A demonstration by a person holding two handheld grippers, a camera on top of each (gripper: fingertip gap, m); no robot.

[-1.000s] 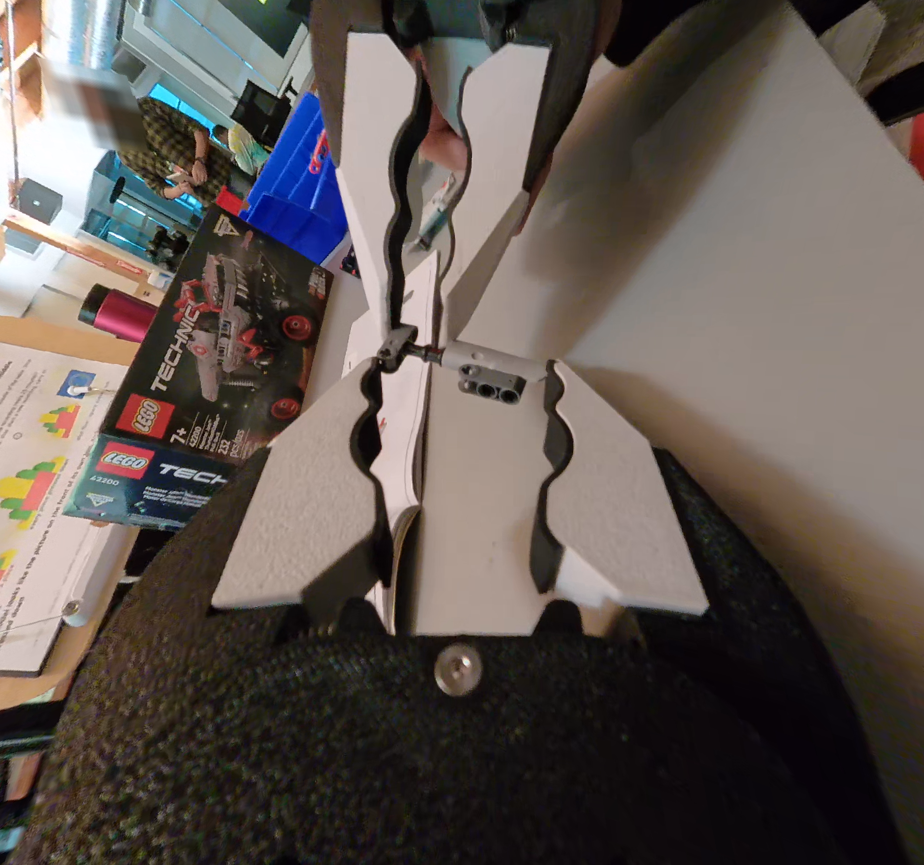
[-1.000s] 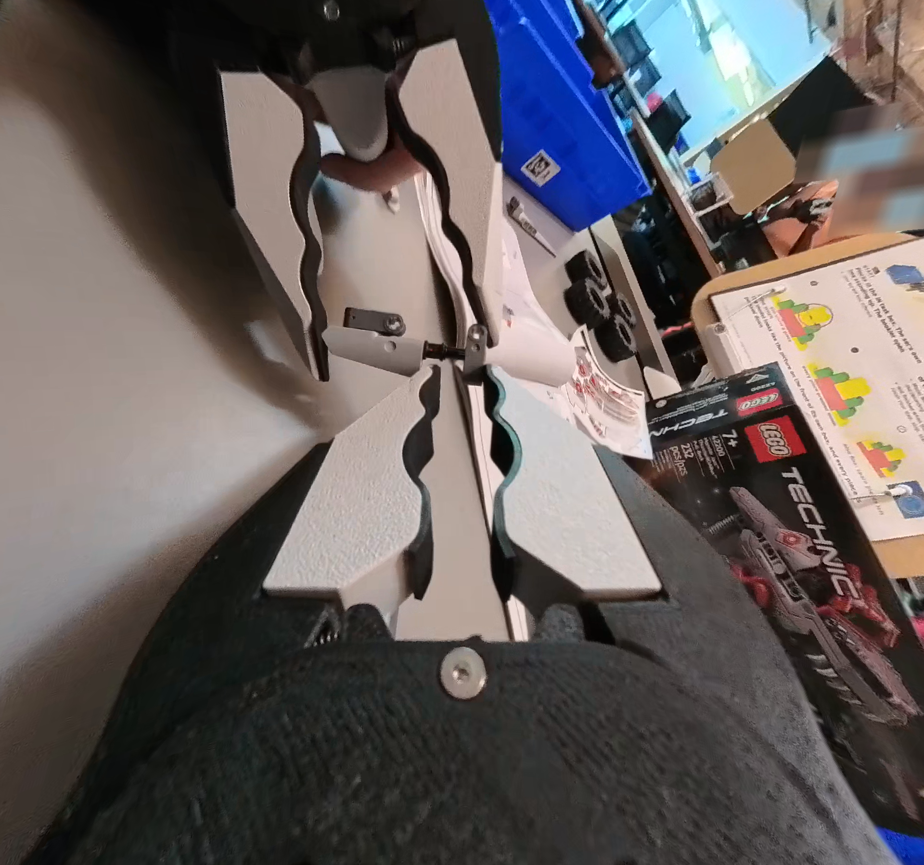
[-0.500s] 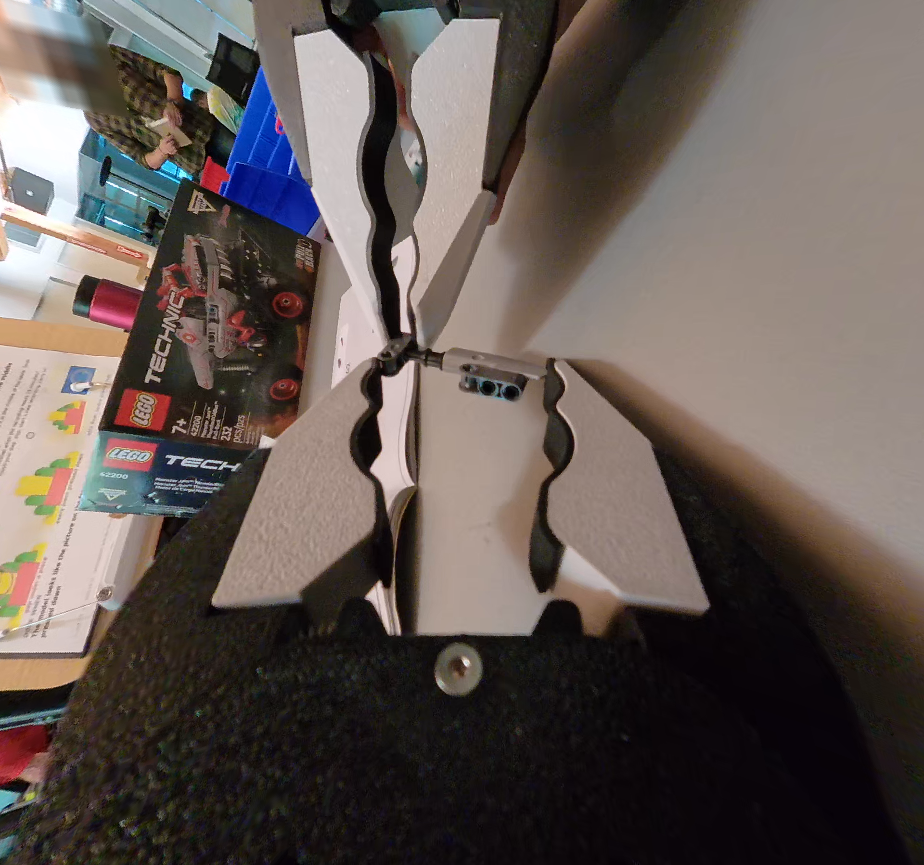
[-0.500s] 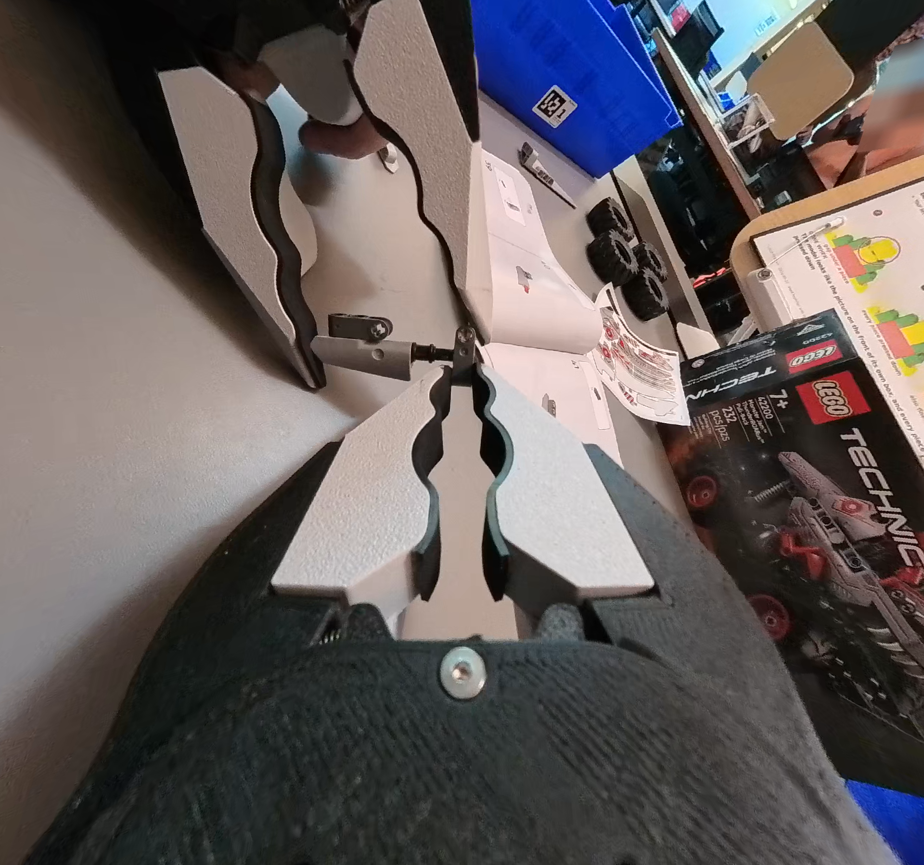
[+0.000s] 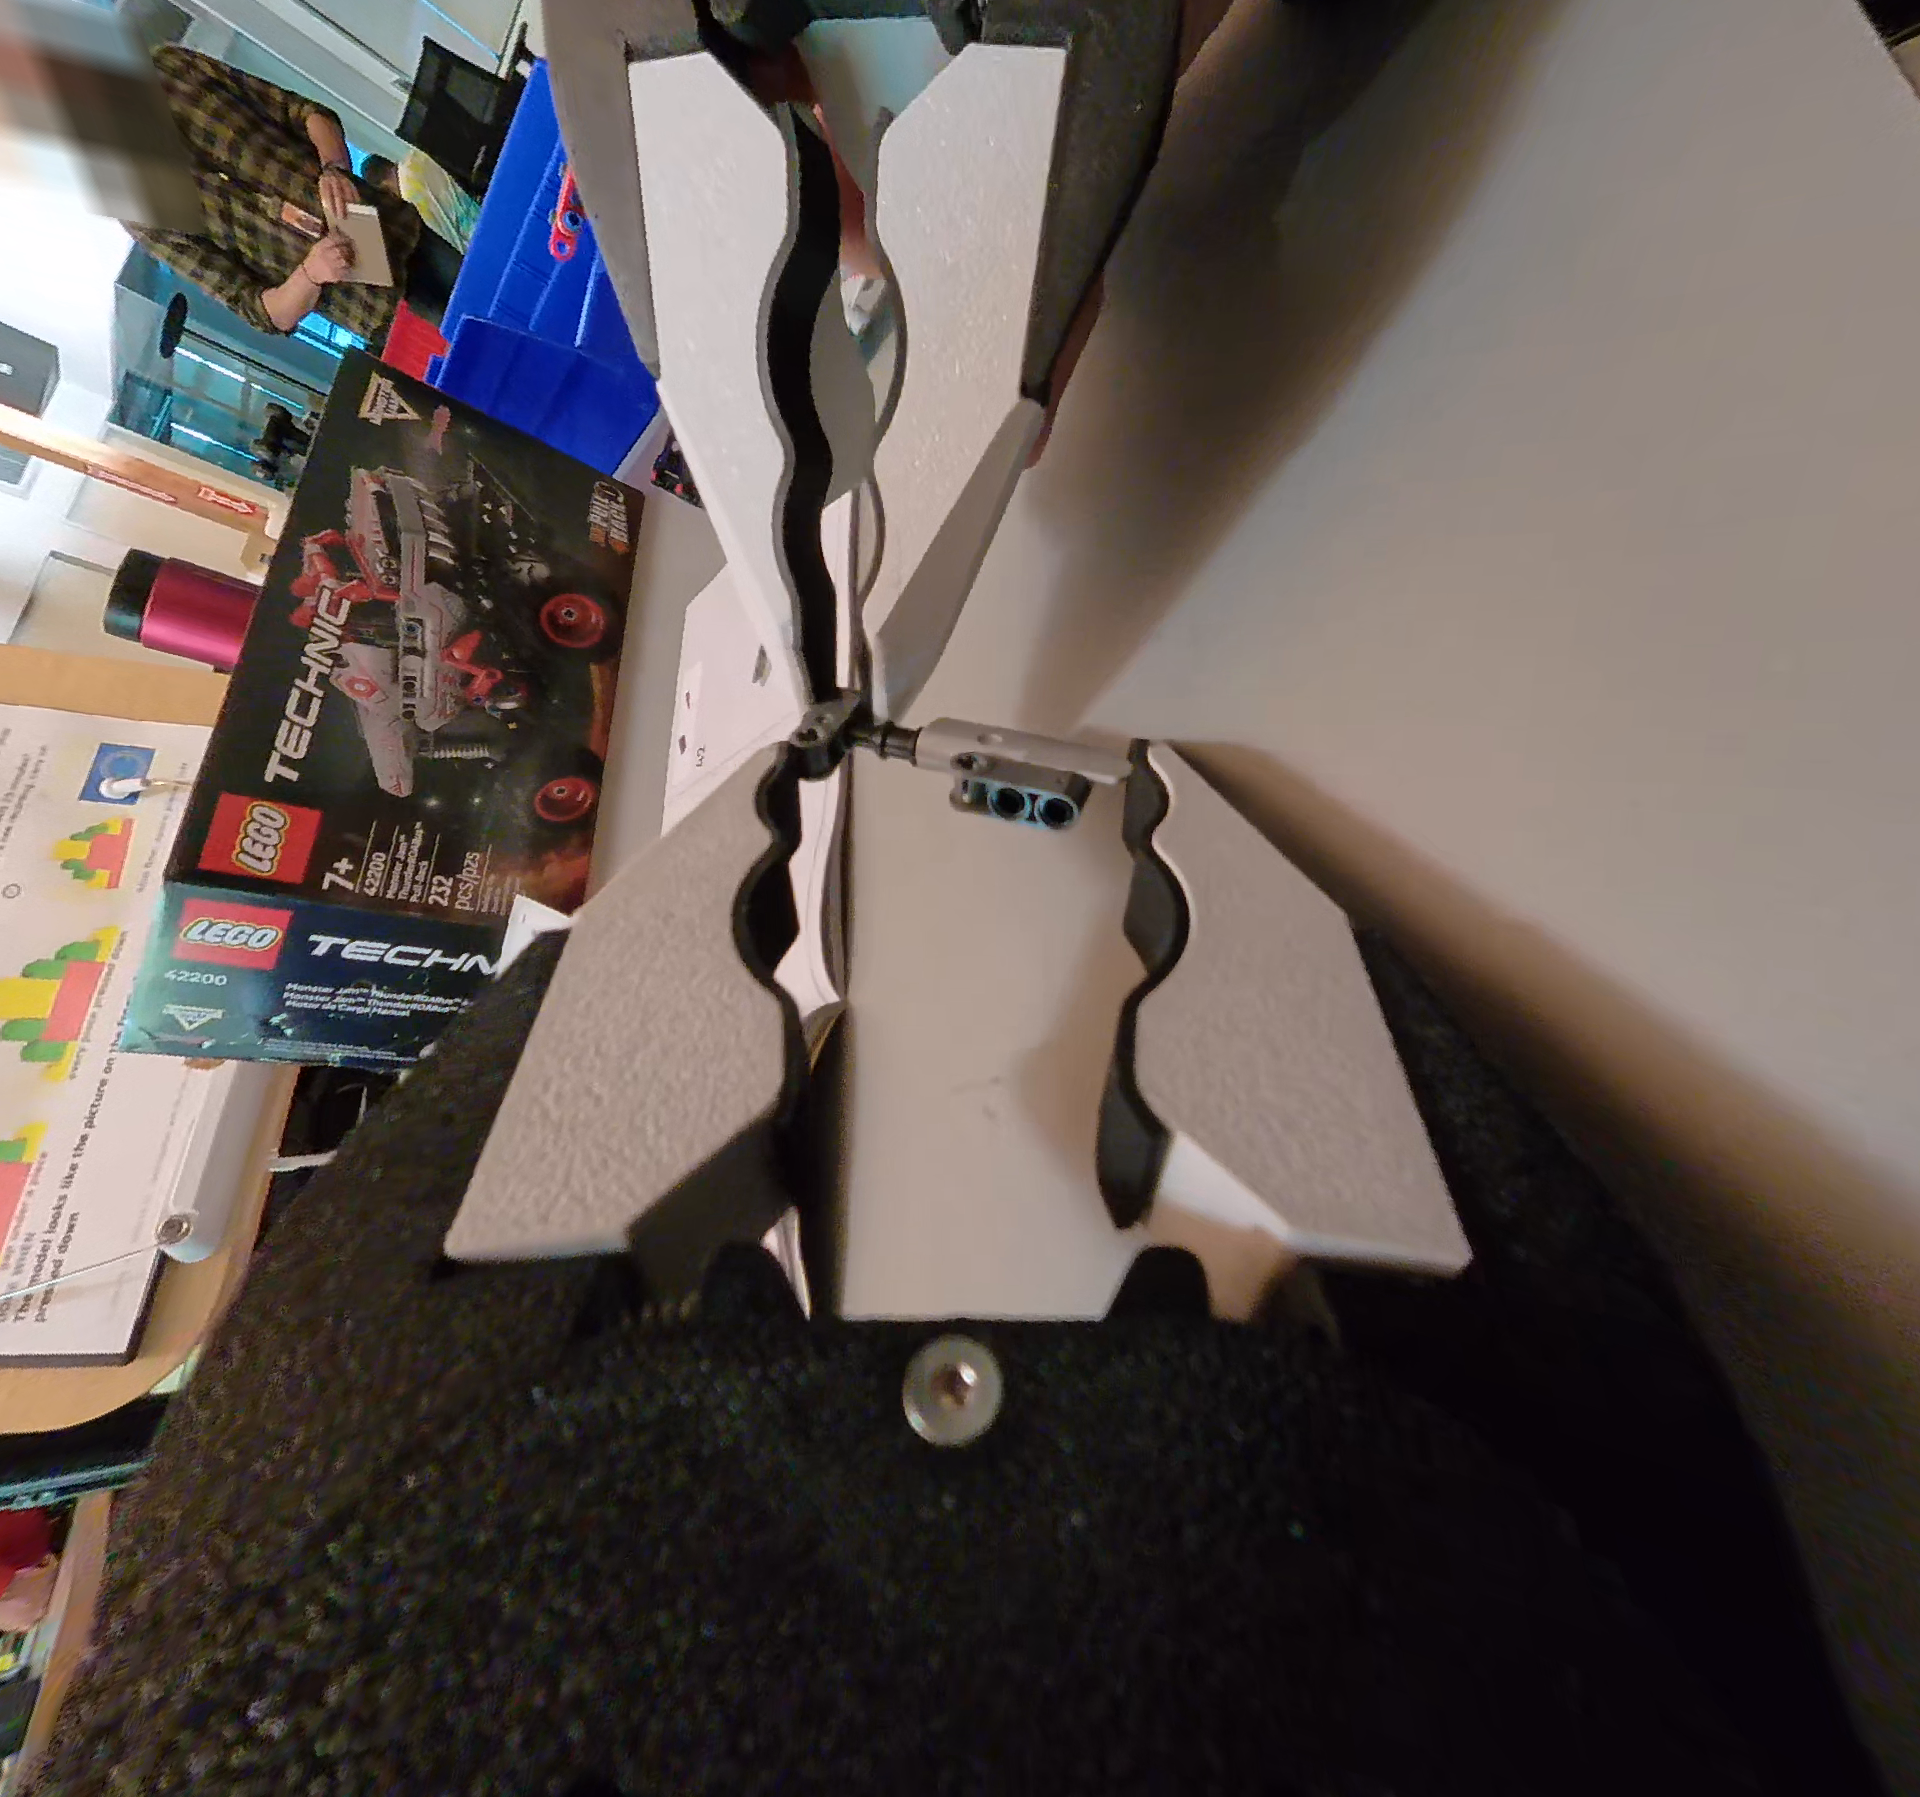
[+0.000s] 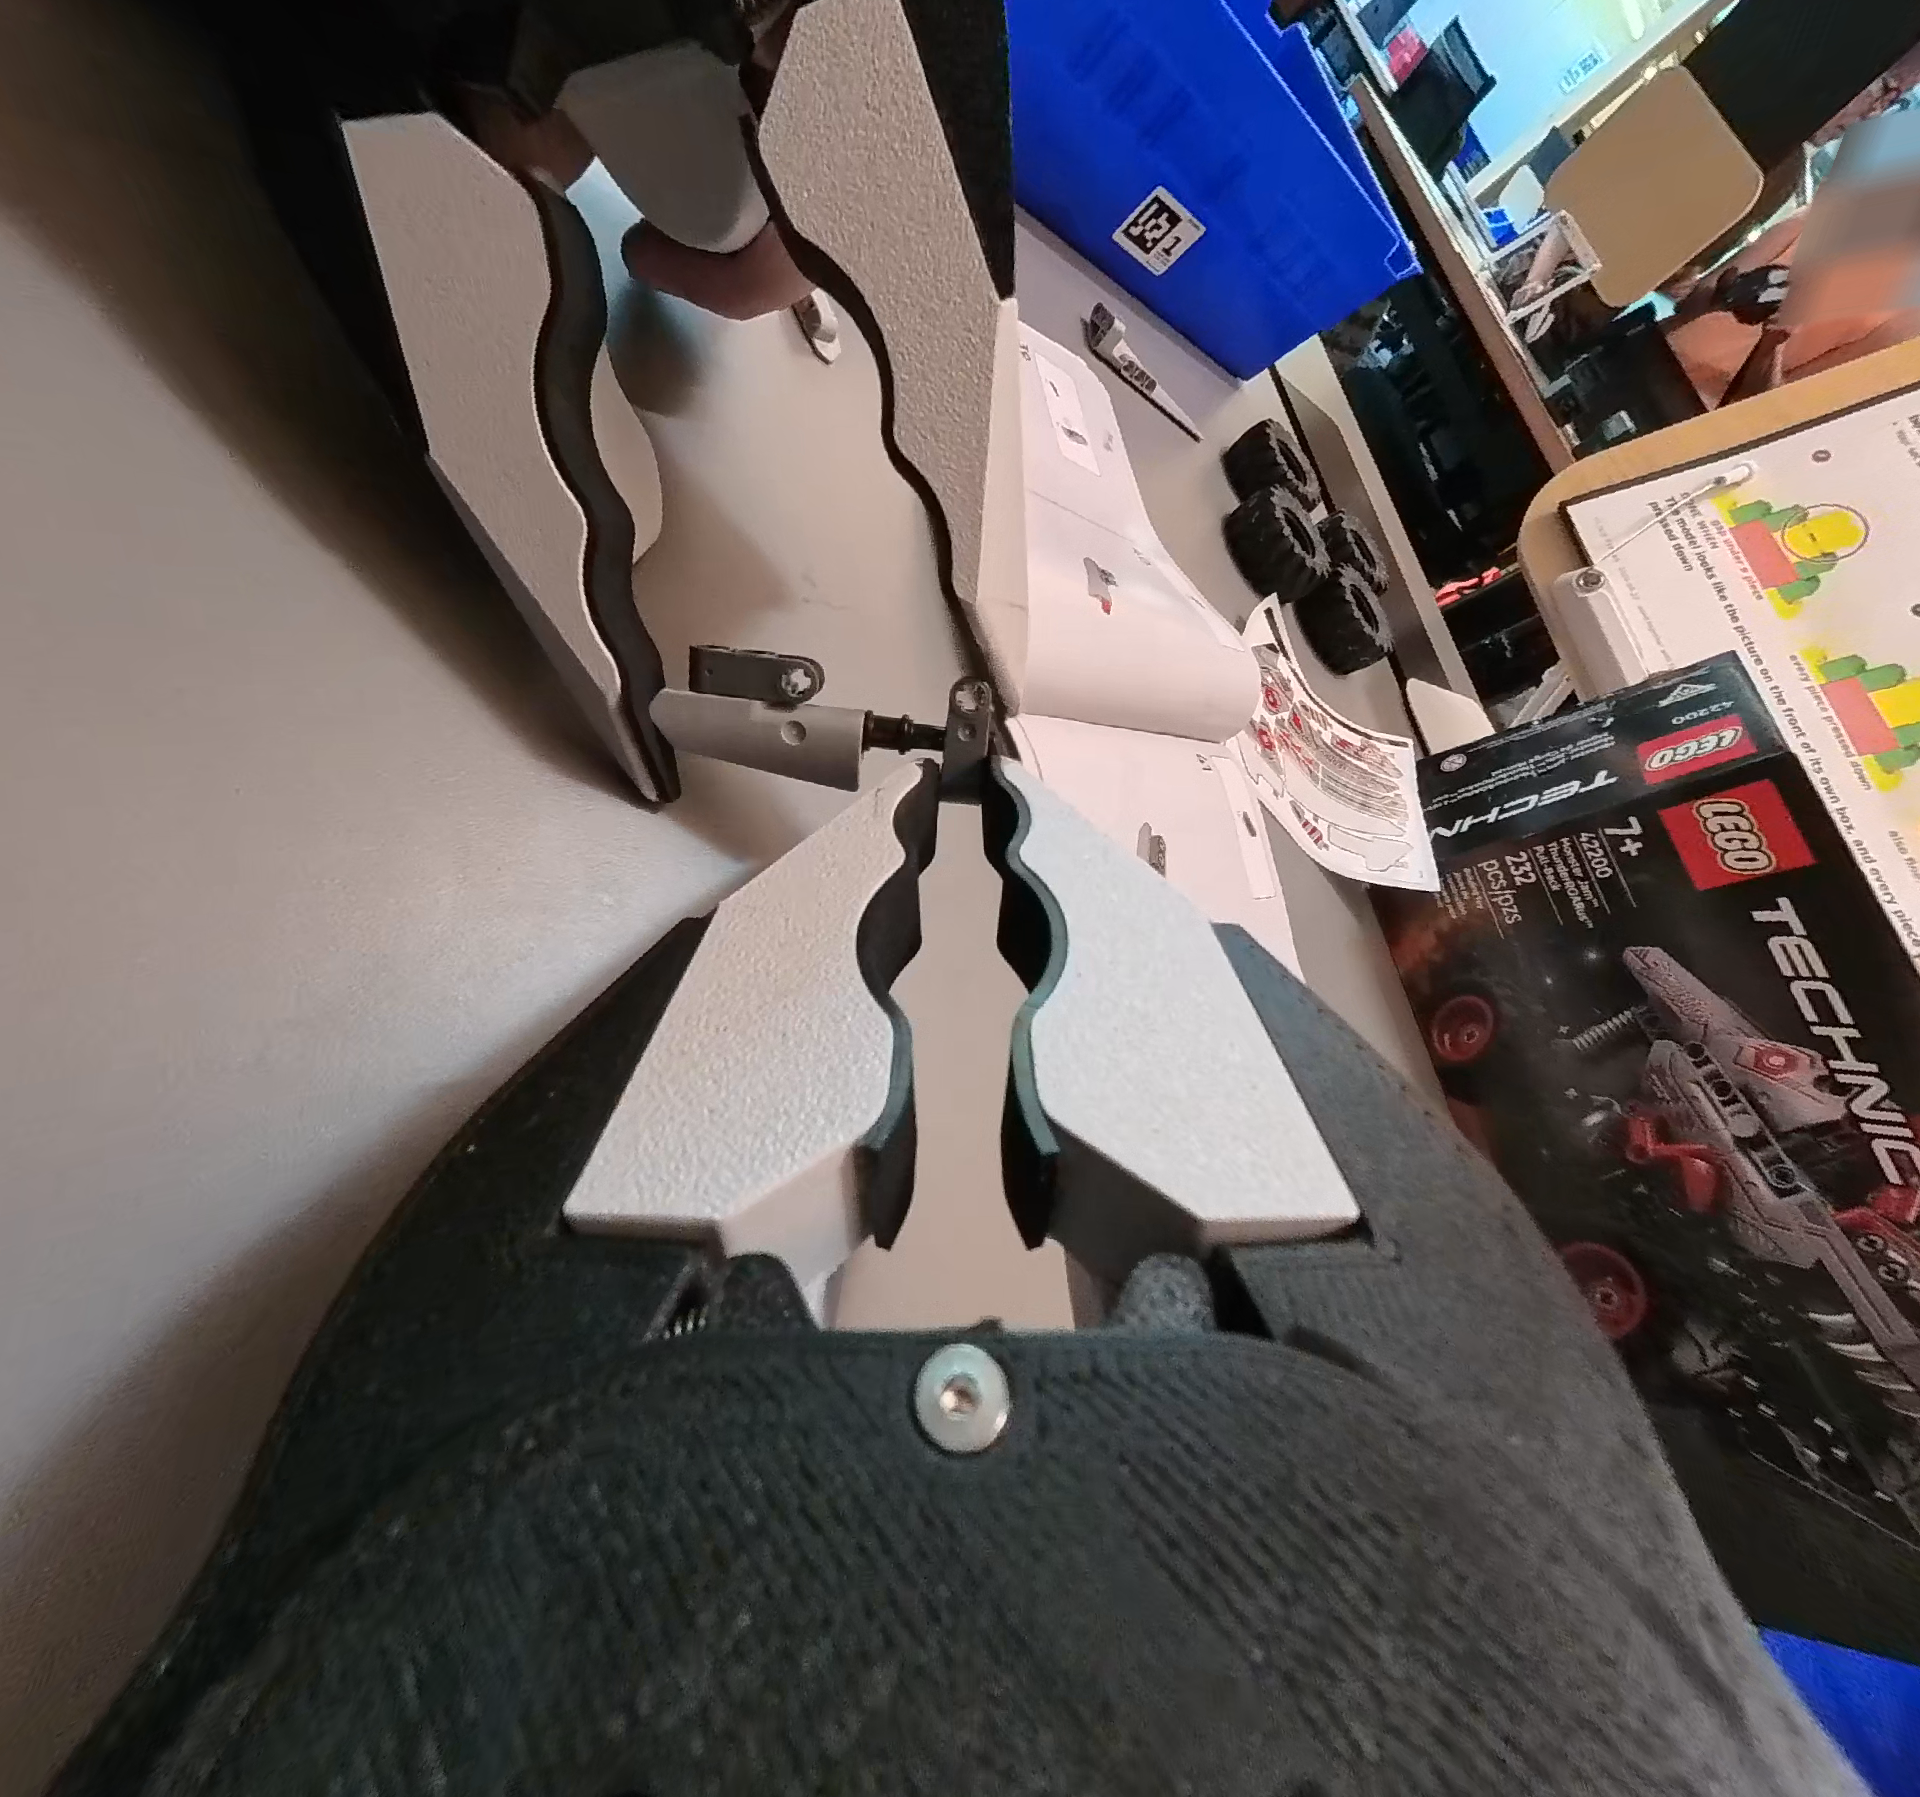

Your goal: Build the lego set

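A small Lego assembly hangs above the white table (image 5: 1507, 500): a light grey beam (image 5: 1023, 745) with a dark grey two-hole piece (image 5: 1023, 800) under it, and a black axle (image 5: 883, 737) running to a small dark connector (image 5: 826, 731). My left gripper (image 5: 961, 765) spans the assembly lengthwise, one tip on the beam's end and one at the connector. My right gripper (image 6: 966, 786) comes from the opposite side, shut on the dark connector (image 6: 968, 721). In the right wrist view the grey beam (image 6: 764, 729) and left gripper (image 6: 821, 719) face me. The right gripper (image 5: 836, 682) shows at the top of the left wrist view.
An open instruction booklet (image 6: 1101, 625), a sticker sheet (image 6: 1330, 771) and several black tyres (image 6: 1309, 552) lie on the table. The Lego box (image 5: 416, 708) stands at its edge beside a picture board (image 5: 62, 968). Blue bins (image 6: 1174, 106) stand behind. A person (image 5: 270, 189) sits far off. Left and right tips are no more than a few centimetres apart.
My right gripper's fingers have narrowed from a wider gap down onto the dark connector. Both grippers have tilted slightly together, with the assembly staying between them.
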